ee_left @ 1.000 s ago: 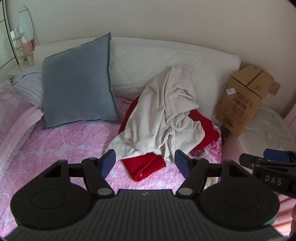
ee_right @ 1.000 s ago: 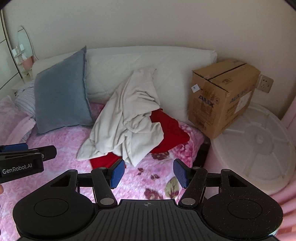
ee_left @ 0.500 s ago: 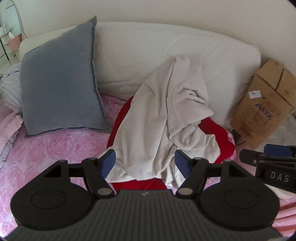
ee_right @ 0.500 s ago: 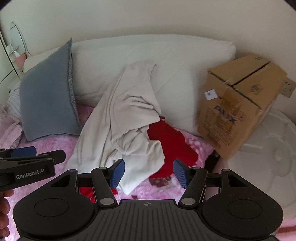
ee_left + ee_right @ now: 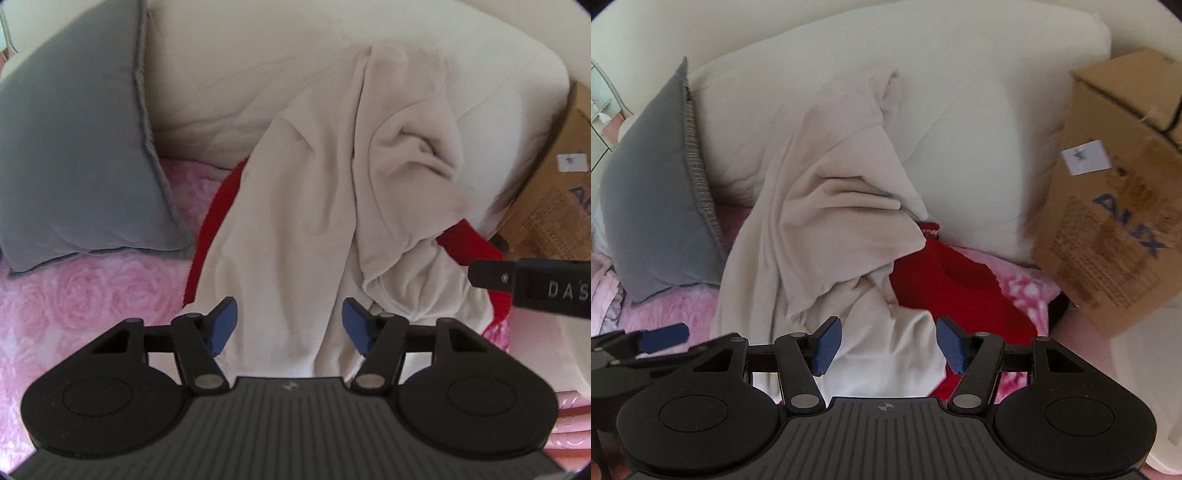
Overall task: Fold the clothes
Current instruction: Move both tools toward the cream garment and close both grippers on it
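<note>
A crumpled cream garment (image 5: 317, 206) lies draped from the white headboard cushion down onto the pink bed, over a red garment (image 5: 207, 236). Both also show in the right wrist view: the cream garment (image 5: 827, 221) and the red garment (image 5: 956, 291). My left gripper (image 5: 289, 326) is open and empty, just above the cream garment's lower edge. My right gripper (image 5: 886, 345) is open and empty, over the cream garment's lower right part beside the red one. The right gripper shows in the left wrist view (image 5: 532, 286), the left gripper in the right wrist view (image 5: 639, 341).
A grey pillow (image 5: 74, 155) leans on the white headboard cushion (image 5: 236, 74) at the left. A cardboard box (image 5: 1123, 192) stands to the right of the bed. The pink rose-patterned bedspread (image 5: 85, 299) covers the bed.
Both grippers have moved forward and closer to the pile of clothes, which now fills the views. Both stay open and empty.
</note>
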The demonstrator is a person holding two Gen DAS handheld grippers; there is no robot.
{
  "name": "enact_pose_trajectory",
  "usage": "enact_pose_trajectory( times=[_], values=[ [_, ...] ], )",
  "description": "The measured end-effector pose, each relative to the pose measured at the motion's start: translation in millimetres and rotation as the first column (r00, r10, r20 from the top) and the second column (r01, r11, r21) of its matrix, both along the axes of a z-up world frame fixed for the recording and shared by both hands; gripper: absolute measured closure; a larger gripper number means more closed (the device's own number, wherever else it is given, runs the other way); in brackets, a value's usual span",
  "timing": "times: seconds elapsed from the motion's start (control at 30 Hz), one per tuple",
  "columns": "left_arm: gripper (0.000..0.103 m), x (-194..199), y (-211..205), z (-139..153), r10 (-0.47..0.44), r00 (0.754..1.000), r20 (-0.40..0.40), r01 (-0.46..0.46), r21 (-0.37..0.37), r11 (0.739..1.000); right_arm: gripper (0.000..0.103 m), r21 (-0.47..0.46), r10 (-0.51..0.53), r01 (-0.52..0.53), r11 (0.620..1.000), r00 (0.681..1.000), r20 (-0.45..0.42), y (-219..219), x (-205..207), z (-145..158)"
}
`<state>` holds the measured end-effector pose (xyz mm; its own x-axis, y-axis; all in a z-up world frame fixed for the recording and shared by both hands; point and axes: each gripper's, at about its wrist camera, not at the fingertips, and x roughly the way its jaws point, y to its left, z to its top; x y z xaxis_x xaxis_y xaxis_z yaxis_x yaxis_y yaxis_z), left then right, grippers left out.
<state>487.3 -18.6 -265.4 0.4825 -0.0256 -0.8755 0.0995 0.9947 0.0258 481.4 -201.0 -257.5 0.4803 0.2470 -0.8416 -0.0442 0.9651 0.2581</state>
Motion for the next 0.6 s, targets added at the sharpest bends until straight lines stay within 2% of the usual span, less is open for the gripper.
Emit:
enact_pose_trajectory(
  times=[0.13, 0.33, 0.47, 0.5, 0.53, 0.57, 0.6],
  values=[
    [0.047, 14, -1, -15, -0.024, 1.0, -0.013, 0.024, -0.017, 1.0, 0.042, 0.033, -0.01, 0.011, 0.999, 1.0, -0.009, 1, 17, -14],
    [0.05, 28, -3, -33, -0.055, 0.998, -0.006, 0.054, -0.049, 0.997, 0.042, 0.135, -0.034, 0.028, 0.99, 0.999, 0.041, 2, 35, -25],
    [0.065, 32, 5, -35, -0.052, 0.999, -0.007, 0.051, -0.106, 0.993, 0.044, 0.195, -0.054, 0.046, 0.98, 0.998, 0.034, 3, 46, -36],
    [0.074, 33, 8, -34, -0.05, 0.999, -0.004, 0.049, -0.122, 0.991, 0.051, 0.213, -0.058, 0.051, 0.976, 0.998, 0.026, 3, 48, -39],
    [0.082, 33, 10, -33, -0.049, 0.999, -0.001, 0.049, -0.138, 0.989, 0.067, 0.232, -0.061, 0.055, 0.971, 0.998, 0.017, 3, 49, -42],
    [0.1, 34, 11, -31, -0.048, 0.999, 0.001, 0.047, -0.155, 0.987, 0.073, 0.248, -0.062, 0.058, 0.967, 0.998, 0.01, 3, 50, -43],
    [0.1, 36, 14, -29, -0.043, 0.999, -0.004, 0.041, -0.174, 0.984, 0.077, 0.253, -0.059, 0.054, 0.966, 0.998, 0.012, 3, 51, -43]
  ],
)
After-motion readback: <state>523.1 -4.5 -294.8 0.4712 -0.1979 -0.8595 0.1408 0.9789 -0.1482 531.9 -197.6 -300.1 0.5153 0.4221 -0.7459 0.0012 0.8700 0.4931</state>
